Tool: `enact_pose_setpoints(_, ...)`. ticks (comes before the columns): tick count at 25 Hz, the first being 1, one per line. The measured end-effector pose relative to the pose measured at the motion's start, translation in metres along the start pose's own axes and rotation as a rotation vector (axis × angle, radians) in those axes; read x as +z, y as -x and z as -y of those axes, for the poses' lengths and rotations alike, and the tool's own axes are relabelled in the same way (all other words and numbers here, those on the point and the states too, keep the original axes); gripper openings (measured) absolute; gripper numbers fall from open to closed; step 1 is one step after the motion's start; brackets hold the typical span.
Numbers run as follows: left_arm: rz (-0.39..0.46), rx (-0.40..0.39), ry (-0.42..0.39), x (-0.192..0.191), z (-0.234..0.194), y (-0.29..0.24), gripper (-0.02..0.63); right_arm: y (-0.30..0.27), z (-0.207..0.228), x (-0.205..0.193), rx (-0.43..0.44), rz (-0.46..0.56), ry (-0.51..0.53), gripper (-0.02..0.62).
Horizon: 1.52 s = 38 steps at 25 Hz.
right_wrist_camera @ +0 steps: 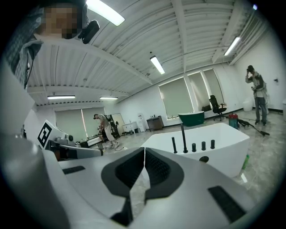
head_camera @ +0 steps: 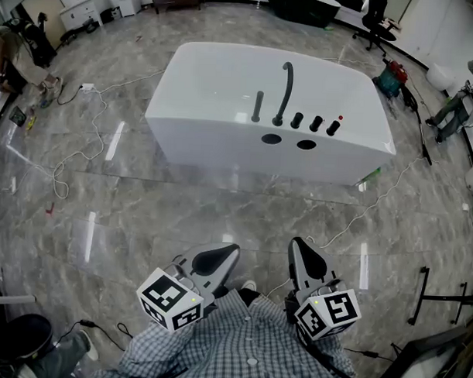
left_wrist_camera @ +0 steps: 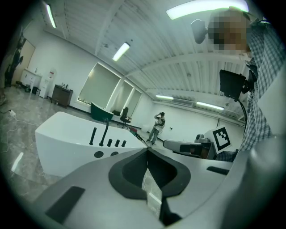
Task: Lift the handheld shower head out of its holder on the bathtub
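The left gripper (head_camera: 218,257) and the right gripper (head_camera: 305,260) are nearest the head camera. They are held side by side in front of the person's checked shirt (head_camera: 242,351), above the grey marble floor (head_camera: 182,206). In the left gripper view, the left gripper (left_wrist_camera: 147,151) has its jaws fully together with nothing between them. In the right gripper view, the right gripper (right_wrist_camera: 144,150) has its jaws meeting at the tips and grips nothing.

The handheld shower head (head_camera: 257,106) stands upright in its holder (head_camera: 256,120) on the near edge of the white bathtub (head_camera: 209,75). It is at the left end of a row of black fittings and well apart from both grippers. Just beside it on the right is the curved spout (head_camera: 285,89). Three knobs (head_camera: 315,123) continue the row toward the tub's right corner. Two dark round openings (head_camera: 271,138) sit just below the fittings. A white cable (head_camera: 83,152) lies on the floor left of the tub.
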<state>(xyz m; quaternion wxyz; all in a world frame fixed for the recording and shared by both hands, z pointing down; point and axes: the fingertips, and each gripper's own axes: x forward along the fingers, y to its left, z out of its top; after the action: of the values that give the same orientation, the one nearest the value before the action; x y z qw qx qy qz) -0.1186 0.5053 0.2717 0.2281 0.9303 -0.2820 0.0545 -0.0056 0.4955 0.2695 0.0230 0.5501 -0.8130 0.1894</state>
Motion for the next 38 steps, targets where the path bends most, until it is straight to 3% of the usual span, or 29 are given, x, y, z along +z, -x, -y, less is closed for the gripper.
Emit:
enact_pose_setpoints(6,0.0,0.038,0.002,-0.004,0.001,0.0,0.009,0.006,0.017,-0.008,-0.027,-0.049,0.059,0.018)
enact_pose_setpoints(12,-0.002,0.072,-0.001,-0.003,0.007,-0.005,0.009,0.014,0.032,-0.007,-0.018,-0.057,0.051,0.018)
enact_pose_setpoints(19,-0.01,0.072,-0.009,-0.01,0.025,-0.022,0.009,0.025,0.042,-0.011,-0.001,-0.078,0.187,0.018)
enact_pose_setpoints(38,0.02,0.115,-0.019,-0.013,0.044,-0.05,0.009,0.04,0.081,-0.016,0.007,-0.081,0.159,0.018)
